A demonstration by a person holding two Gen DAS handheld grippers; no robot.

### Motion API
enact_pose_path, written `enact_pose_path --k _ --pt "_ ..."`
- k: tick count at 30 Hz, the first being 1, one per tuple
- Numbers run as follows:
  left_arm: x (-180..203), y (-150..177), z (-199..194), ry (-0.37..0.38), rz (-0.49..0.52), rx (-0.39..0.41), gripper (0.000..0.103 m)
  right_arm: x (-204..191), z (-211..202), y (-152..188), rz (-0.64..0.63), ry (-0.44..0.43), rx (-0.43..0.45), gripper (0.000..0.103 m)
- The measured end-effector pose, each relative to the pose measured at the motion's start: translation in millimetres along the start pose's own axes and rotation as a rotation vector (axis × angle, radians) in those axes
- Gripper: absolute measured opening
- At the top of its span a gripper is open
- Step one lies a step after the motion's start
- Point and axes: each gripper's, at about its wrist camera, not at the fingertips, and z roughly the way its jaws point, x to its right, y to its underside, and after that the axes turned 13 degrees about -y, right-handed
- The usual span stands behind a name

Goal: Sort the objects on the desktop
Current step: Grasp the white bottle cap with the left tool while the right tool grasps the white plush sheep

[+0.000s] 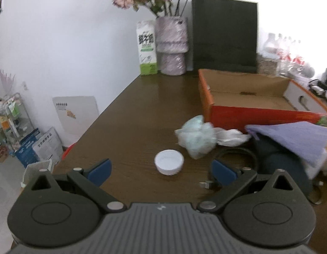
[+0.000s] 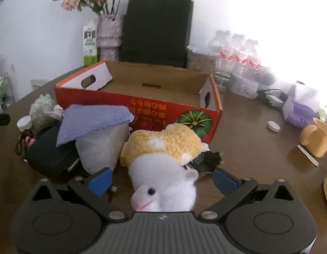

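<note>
In the left wrist view my left gripper is open over the dark wooden table. A small white round lid lies on the table between its blue pads, touching neither. A crumpled pale plastic bag lies just beyond. In the right wrist view my right gripper is open around a white and yellow plush toy, with gaps on both sides. Behind it stands an open orange cardboard box. A purple cloth rests on a white container and a dark pouch.
A black paper bag, a vase of flowers and a milk carton stand at the back wall. Water bottles, a yellow mug and a small white cap are to the right. The table's left edge drops to floor clutter.
</note>
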Motion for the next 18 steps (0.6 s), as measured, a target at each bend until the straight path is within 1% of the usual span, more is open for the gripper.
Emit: enact_pose_path --k 1,4,7,9,11,12,14,15,16,17,18 --pt "-1 -1 6 -0.006 0.0 -0.01 0.103 1 6 -2 -0.005 -0.004 -0.019 0.093" --pt "-1 -2 25 -0.015 0.005 -0.041 0.103 5 20 -7 -0.001 -0.021 -0.052 0.091" --pt "0 -2 41 -0.01 0.014 -0.07 0.103 5 29 -9 0.004 -0.043 -0.07 0.076" --pt "1 -2 50 -0.006 0.021 -0.077 0.102 5 32 -10 0.002 -0.054 -0.074 0.075" --pt "3 -1 56 -0.004 0.031 -0.081 0.1 5 35 -11 0.002 -0.055 -0.081 0.073" --pt "3 -1 59 0.0 0.033 -0.084 0.097 6 36 -11 0.005 -0.056 -0.084 0.072" --pt "5 0 65 0.017 0.038 -0.096 0.093 8 37 -12 0.018 -0.068 -0.089 0.069" --pt "5 0 67 0.022 0.037 -0.102 0.089 9 38 -12 0.026 -0.072 -0.092 0.068" --pt "6 1 69 0.029 0.037 -0.106 0.083 10 38 -12 0.03 -0.075 -0.096 0.067" --pt "5 1 70 0.038 0.036 -0.112 0.079 10 38 -11 0.034 -0.078 -0.098 0.065" --pt "5 2 72 0.049 0.032 -0.118 0.074 10 38 -11 0.038 -0.081 -0.099 0.064"
